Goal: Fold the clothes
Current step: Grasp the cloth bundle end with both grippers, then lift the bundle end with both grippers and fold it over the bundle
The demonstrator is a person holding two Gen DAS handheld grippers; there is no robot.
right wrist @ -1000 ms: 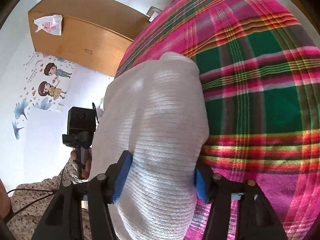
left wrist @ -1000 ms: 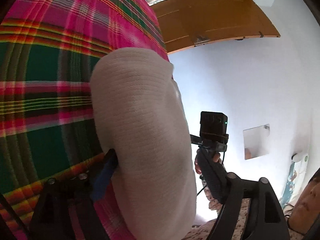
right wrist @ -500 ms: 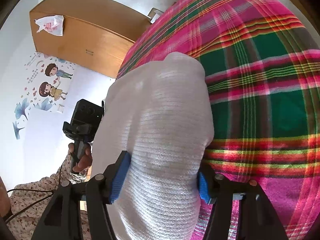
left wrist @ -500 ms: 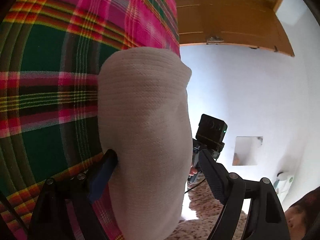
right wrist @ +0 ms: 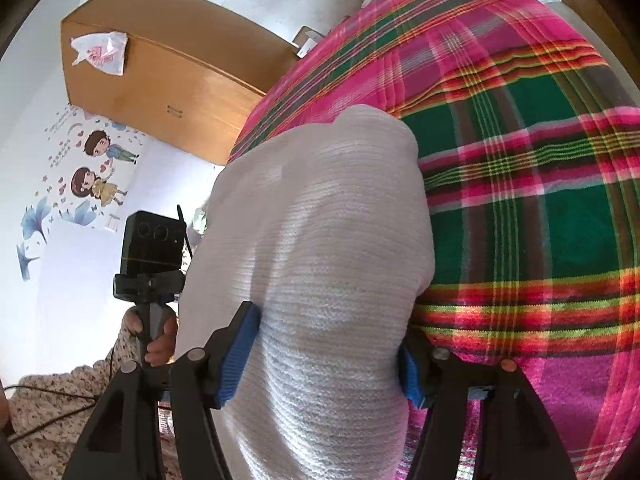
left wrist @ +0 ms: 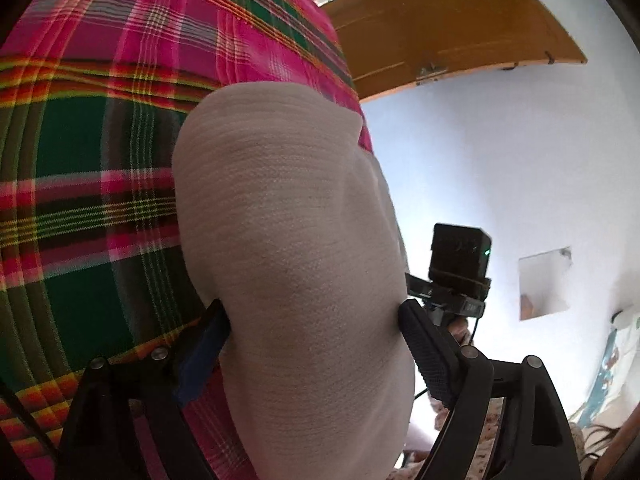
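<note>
A white ribbed knit garment (left wrist: 296, 248) fills the middle of both views, lifted off a pink and green plaid blanket (left wrist: 92, 152). My left gripper (left wrist: 316, 344) is shut on one part of the garment, its blue pad pressed into the cloth on the left and its black pad on the right. In the right wrist view the same white knit garment (right wrist: 320, 264) hangs between both blue pads of my right gripper (right wrist: 328, 356), which is shut on it. Each view shows the other gripper's camera block beside the cloth, held by a hand (right wrist: 160, 340).
The plaid blanket (right wrist: 520, 200) covers the surface under the garment. A wooden wardrobe (right wrist: 160, 80) with a plastic bag on it stands against a white wall with cartoon stickers (right wrist: 92, 168). Another wooden cabinet (left wrist: 440, 40) lies beyond the blanket's far edge. Floral fabric (right wrist: 52, 408) lies below.
Both grippers keep their hold on the white garment. The left wrist view has swung, so the cabinet and wall shifted, and the right gripper's camera block sits closer to the cloth.
</note>
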